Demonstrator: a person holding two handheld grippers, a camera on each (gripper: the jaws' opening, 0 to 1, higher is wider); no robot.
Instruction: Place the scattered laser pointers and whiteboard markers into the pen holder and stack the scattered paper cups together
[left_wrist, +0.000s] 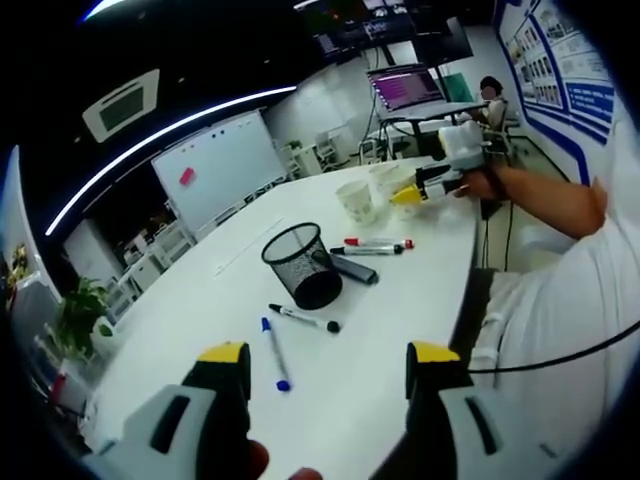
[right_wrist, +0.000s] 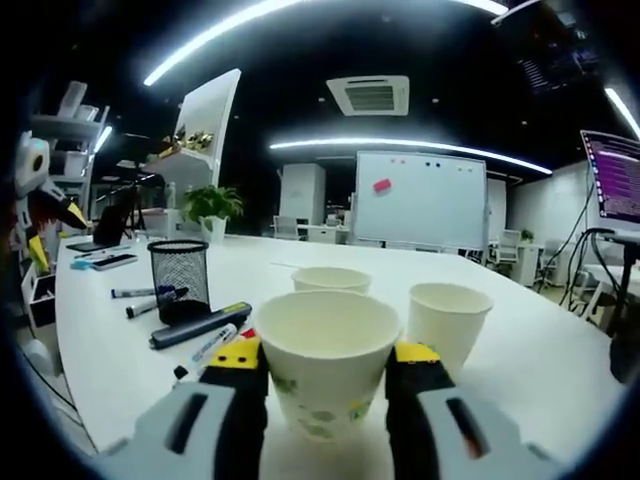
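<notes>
Currently, the left gripper (left_wrist: 325, 365) hovers above the white bench (left_wrist: 400, 320) with its jaws spread wide and nothing between them. Ahead of it lie a blue marker (left_wrist: 272, 352) and a black marker (left_wrist: 304, 318), both flat on the bench, with the blue one nearer the jaws. Just beyond them stands the black mesh pen holder (left_wrist: 303, 264), upright. On the far side of the holder rest a dark laser pointer (left_wrist: 352, 268) and a red-capped marker (left_wrist: 377, 243).

The right gripper (right_wrist: 326, 365) pinches a paper cup (right_wrist: 327, 370) between its two jaws; the cup sits upright, mouth up. Two more cups stand just beyond it: one behind (right_wrist: 331, 279) and one to the right (right_wrist: 448, 320). To the left of this gripper, the pen holder (right_wrist: 179, 277) stands with markers (right_wrist: 150, 297) lying beside it.
</notes>
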